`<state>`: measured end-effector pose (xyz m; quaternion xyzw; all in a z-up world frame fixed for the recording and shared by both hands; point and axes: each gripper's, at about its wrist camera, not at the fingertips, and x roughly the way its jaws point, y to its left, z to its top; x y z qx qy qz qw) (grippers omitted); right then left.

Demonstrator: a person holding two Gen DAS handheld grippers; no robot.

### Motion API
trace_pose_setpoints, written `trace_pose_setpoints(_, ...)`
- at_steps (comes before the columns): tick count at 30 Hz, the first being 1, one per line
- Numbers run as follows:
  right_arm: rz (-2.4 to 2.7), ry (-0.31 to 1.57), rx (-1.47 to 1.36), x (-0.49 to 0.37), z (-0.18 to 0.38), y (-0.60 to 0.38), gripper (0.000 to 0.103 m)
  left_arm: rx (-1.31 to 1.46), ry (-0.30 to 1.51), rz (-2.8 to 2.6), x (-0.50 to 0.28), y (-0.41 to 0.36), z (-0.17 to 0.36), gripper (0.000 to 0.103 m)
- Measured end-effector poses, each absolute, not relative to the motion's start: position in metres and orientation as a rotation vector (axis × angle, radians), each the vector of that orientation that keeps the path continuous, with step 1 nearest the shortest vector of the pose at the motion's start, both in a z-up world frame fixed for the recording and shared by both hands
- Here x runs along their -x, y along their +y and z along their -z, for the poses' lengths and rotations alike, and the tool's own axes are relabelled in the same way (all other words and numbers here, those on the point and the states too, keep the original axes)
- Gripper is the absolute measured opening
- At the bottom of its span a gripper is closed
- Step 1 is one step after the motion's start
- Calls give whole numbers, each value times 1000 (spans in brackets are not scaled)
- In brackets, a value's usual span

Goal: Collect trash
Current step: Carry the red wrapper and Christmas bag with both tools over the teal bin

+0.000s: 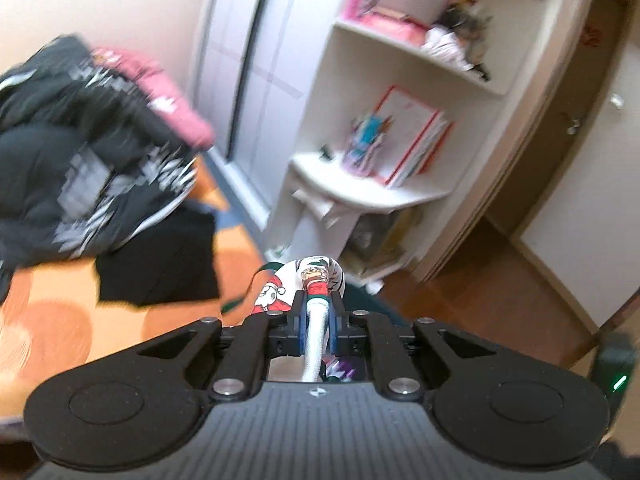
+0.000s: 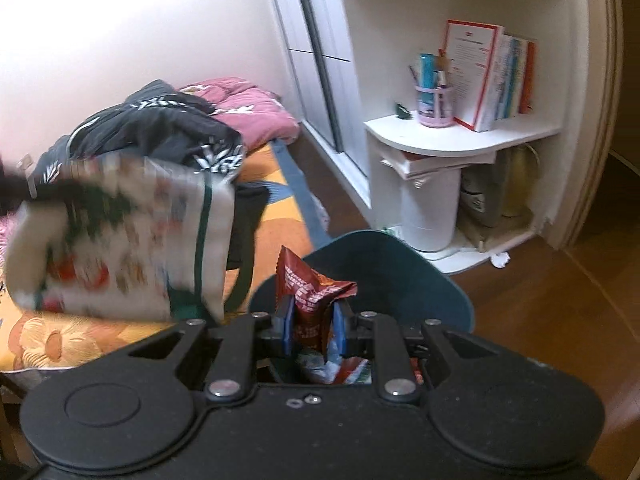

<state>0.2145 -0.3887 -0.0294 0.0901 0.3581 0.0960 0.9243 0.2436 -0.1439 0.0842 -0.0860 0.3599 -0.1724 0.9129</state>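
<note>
Left wrist view, near to far: my left tool is closed almost fully, its blue pads pinching the white edge of a printed bag with Santa figures; the bag curls over ahead of the tips and most of it drops out of my sight below the tool. Beyond it I see a black cloth on the orange bed cover, then a heap of dark clothes, smeared by motion blur so I cannot read its pattern.

Right wrist view: my right tool stands narrowly open around one crumpled dark-red snack wrapper, both pads pressing its sides; its print is too small for me to read. Directly under the tool sits one dark-teal bin, its near rim hidden by the tool body; more wrappers show inside it, though I cannot count them. To the left the printed bag hangs in the air, blurred, its top cut off by a dark shape I cannot identify. One small white crumpled scrap lies on the wooden floor at the foot of the white shelf unit. That shelf carries one lilac pen cup and a row of books; items beneath it are shadowed and unclear
</note>
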Motion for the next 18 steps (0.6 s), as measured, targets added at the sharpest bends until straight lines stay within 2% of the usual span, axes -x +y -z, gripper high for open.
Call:
trace_pose_setpoints(7,-155,766,-193,-225,45,-410,20,128,730,422,-274,-205,-91,10)
trace_pose_setpoints(18,-128,922,-243,-259,100,-422,20,9,952,395,-308,-259,26,10)
